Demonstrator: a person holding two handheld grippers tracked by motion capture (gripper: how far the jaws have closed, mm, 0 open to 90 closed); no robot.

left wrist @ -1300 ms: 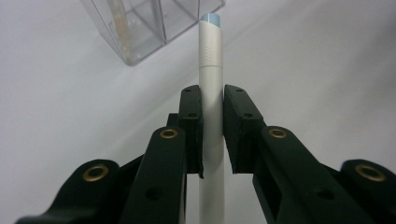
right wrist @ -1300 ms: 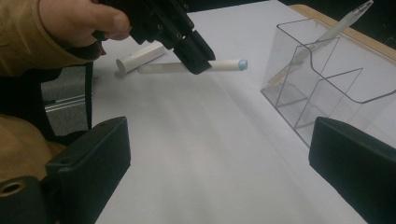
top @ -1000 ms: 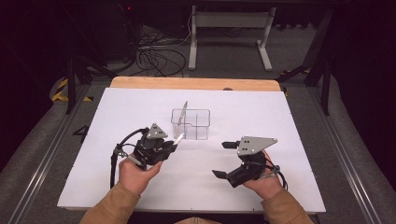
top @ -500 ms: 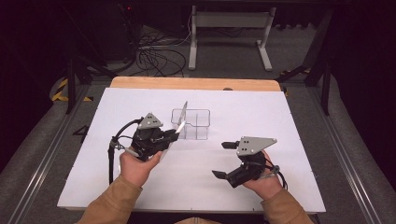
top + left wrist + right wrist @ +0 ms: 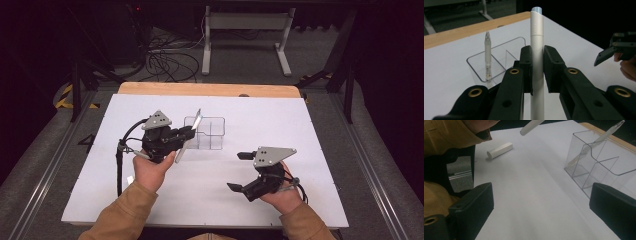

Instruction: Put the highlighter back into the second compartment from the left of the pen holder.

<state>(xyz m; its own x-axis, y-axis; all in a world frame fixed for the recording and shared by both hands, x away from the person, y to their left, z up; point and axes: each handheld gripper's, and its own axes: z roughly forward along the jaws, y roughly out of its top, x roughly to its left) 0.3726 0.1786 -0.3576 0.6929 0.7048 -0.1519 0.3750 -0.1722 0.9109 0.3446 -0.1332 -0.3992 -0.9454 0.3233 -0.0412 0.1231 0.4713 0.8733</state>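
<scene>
Risk assessment: the left gripper (image 5: 537, 72) is holding a white pen (image 5: 536, 50) by its mid-barrel, with long lengths standing free above and below the jaws. My judgement is that the pen could be pivoting or sliding in so narrow a clamp, and that its lower end could be striking the rim of the clear plastic holder (image 5: 499, 42) instead of dropping into a compartment. The holder looks light and is sitting loose on the white table (image 5: 300, 125); a sideways knock would likely be shoving or tipping it. A second pen (image 5: 487, 55) is already leaning in one compartment and could be fouling the incoming one.

Left gripper: in the left gripper view, at lower centre of the frame, the jaws are closing firmly on the pen barrel from both sides. In the high view it is sitting left of centre, with the pen (image 5: 189, 136) tilted, its upper end over the left edge of the holder (image 5: 212, 132).

Right gripper (image 5: 241, 171): in the high view it is at lower right of centre, jaws standing wide apart, gripping nothing and touching nothing. In the right gripper view a loose white cap (image 5: 499, 150) is lying on the table at upper left of the frame, with the holder (image 5: 599, 167) farther off at upper right.
</scene>
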